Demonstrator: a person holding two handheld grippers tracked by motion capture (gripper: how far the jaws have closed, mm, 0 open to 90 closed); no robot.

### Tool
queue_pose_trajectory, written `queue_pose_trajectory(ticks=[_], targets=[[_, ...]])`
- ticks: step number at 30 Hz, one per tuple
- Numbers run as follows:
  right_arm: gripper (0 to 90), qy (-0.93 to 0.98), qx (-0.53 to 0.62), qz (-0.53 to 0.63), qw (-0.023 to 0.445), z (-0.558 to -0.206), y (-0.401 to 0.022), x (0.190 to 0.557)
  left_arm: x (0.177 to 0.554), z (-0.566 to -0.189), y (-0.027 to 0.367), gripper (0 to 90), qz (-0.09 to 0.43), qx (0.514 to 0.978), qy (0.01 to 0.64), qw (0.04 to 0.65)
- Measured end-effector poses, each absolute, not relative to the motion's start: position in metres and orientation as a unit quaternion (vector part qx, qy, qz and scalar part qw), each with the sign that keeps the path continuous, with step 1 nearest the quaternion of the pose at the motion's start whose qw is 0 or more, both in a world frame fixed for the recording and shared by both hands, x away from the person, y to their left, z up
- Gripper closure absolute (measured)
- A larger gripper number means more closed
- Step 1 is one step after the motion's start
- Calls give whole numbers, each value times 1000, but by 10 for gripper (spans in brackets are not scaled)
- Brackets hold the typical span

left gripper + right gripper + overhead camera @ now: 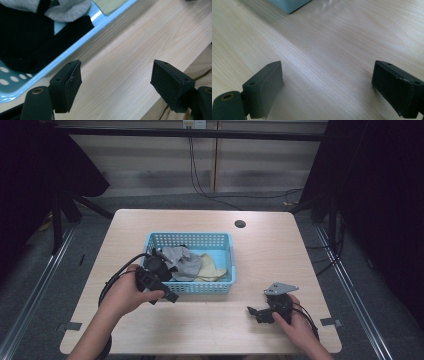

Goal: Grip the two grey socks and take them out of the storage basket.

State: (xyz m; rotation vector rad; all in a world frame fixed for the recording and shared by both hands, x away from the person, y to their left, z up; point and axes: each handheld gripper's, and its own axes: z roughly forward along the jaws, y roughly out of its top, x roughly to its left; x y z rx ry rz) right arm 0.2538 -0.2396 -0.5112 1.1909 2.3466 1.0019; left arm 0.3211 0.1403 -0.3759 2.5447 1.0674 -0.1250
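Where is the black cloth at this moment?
In the high view the black cloth lies in the left end of the blue basket, beside the grey cloth and just beyond the left tongs.

Light: even and soft from overhead, table (270, 255) bright, frame edges dark (upper corners nearly black).
Shadows: faint.
Glare: pale sheen in right gripper view's centre.
Blur: near jaws soft.

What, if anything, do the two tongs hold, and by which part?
Nothing. The left tongs and the right tongs both stand open over bare table.
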Motion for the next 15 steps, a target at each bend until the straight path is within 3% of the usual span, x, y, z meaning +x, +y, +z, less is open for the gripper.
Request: queue_pose_trajectory(ticks=[15], targets=[[94, 821, 418, 352, 163, -511, -239, 254, 347, -357, 138, 239, -48, 897, 402, 179]])
